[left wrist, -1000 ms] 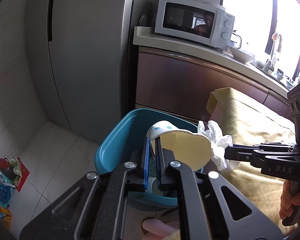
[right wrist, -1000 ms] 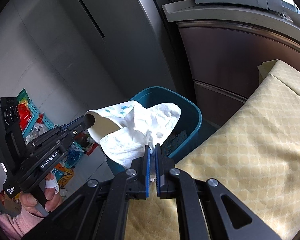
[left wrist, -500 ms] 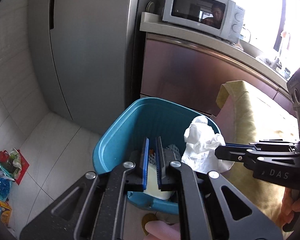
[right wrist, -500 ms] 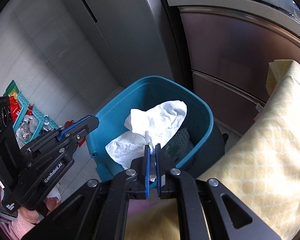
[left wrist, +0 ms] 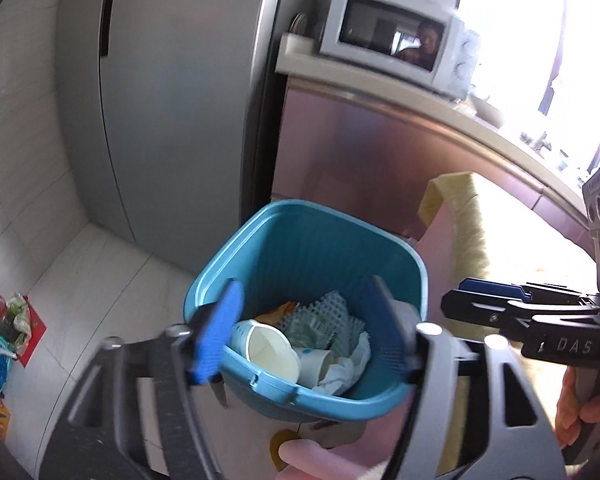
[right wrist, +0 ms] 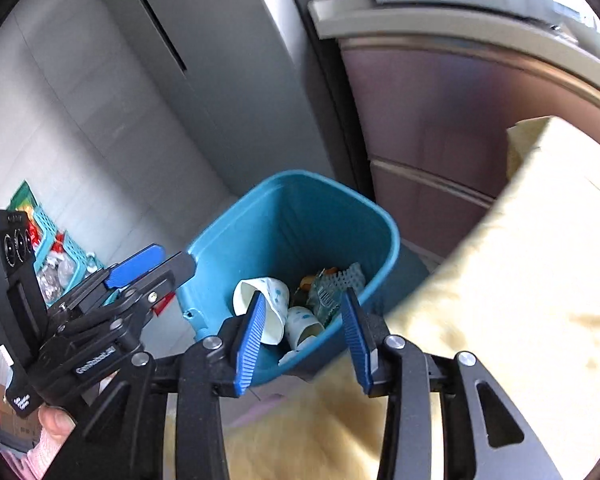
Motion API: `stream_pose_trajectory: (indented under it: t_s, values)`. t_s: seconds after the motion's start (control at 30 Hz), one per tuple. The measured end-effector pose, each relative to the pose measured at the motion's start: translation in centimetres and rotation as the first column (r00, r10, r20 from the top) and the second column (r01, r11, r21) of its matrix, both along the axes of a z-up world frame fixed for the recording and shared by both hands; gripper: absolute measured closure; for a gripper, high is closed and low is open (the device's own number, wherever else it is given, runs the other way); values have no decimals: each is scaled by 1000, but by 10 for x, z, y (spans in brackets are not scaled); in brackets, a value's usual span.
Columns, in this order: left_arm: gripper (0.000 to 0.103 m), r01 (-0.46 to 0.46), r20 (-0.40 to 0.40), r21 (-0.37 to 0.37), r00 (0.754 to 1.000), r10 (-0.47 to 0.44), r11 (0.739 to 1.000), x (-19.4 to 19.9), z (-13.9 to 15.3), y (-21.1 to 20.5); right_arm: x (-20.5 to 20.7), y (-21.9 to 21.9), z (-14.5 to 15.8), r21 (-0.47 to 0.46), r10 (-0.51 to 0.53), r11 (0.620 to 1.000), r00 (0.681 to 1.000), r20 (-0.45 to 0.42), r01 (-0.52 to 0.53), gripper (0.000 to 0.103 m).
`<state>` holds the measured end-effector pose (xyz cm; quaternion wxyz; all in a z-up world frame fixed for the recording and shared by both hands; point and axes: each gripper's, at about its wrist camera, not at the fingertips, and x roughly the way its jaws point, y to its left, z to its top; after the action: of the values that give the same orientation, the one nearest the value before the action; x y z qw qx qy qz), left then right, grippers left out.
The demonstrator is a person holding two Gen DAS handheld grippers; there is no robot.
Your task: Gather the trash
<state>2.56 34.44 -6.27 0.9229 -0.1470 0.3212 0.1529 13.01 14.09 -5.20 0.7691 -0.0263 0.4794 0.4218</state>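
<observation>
"DAS" is read on the right gripper [left wrist: 460,304] in the left view; part of "GenRobot.AI" is made out on the left gripper [right wrist: 156,266] in the right view. Both sets of jaws are opening, with nothing between them. Paper cups [left wrist: 270,350] and a crumpled tissue [left wrist: 346,368] lie inside the blue bin [left wrist: 300,210], beside the yellow cloth's [right wrist: 520,280] edge. A microwave [left wrist: 396,46] is fully seen only from the left.
</observation>
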Motion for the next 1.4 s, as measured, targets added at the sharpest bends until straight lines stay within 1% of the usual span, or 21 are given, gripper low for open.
stream_pose_trajectory:
  t_s: [0.03,0.07,0.1,0.13,0.17,0.23,0.27,0.33,0.4,0.5,0.57,0.63,0.67,0.73,0.77,0.93,1.03,1.1,1.17,1.4]
  values:
    - [28,9,18,11,1000,-9,1000,-4,5,-4,-3,-10,6,18,-10,1000,1000,18,10,54]
    - [23,19,35,24,999,-20,1000,-9,10,-9,-7,-20,12,34,-26,999,999,38,25,50]
    - [15,30,55,38,998,-32,999,-14,16,-15,-11,-30,18,48,-45,998,997,57,42,43]
    - [12,37,73,51,997,-41,998,-19,21,-21,-16,-42,24,59,-63,997,995,79,59,39]
    - [7,45,91,64,995,-51,997,-24,27,-27,-20,-53,30,70,-83,995,991,101,76,37]
    - [5,73,131,85,988,-84,994,-34,38,-43,-29,-76,42,86,-121,990,982,147,109,26]
    - [5,84,143,87,985,-96,993,-38,42,-49,-34,-88,48,95,-146,987,973,178,131,23]
    - [5,111,163,80,979,-123,991,-44,50,-64,-48,-112,57,106,-204,977,947,247,183,12]
    - [5,133,179,80,973,-145,988,-47,57,-80,-64,-133,65,108,-250,968,915,315,228,6]
    - [5,149,208,112,963,-170,982,-52,66,-108,-87,-165,70,114,-333,943,859,390,314,6]
    - [5,160,226,123,956,-185,979,-55,70,-127,-98,-184,71,118,-390,919,824,412,376,6]
    - [5,170,242,149,949,-202,974,-56,72,-145,-108,-204,72,132,-434,898,796,422,420,6]
    - [5,178,247,156,945,-213,972,-56,72,-154,-115,-211,72,135,-458,884,772,440,447,6]
    - [5,186,262,167,938,-225,968,-56,74,-170,-125,-227,73,144,-486,865,734,474,480,6]
    - [5,195,267,171,935,-236,966,-54,74,-178,-130,-234,72,148,-504,852,710,491,502,6]
    - [5,207,283,203,923,-260,957,-56,75,-208,-151,-266,74,183,-565,801,617,548,570,6]
    - [5,208,294,221,917,-269,953,-56,75,-219,-160,-279,75,196,-586,780,584,562,594,6]
    - [5,205,301,229,915,-270,952,-58,75,-225,-163,-286,75,208,-599,771,574,559,601,6]
    - [5,199,309,244,912,-270,949,-60,76,-229,-166,-291,75,224,-609,762,556,565,608,6]
    - [5,206,312,275,905,-290,939,-64,77,-239,-172,-301,73,229,-627,743,536,565,629,6]
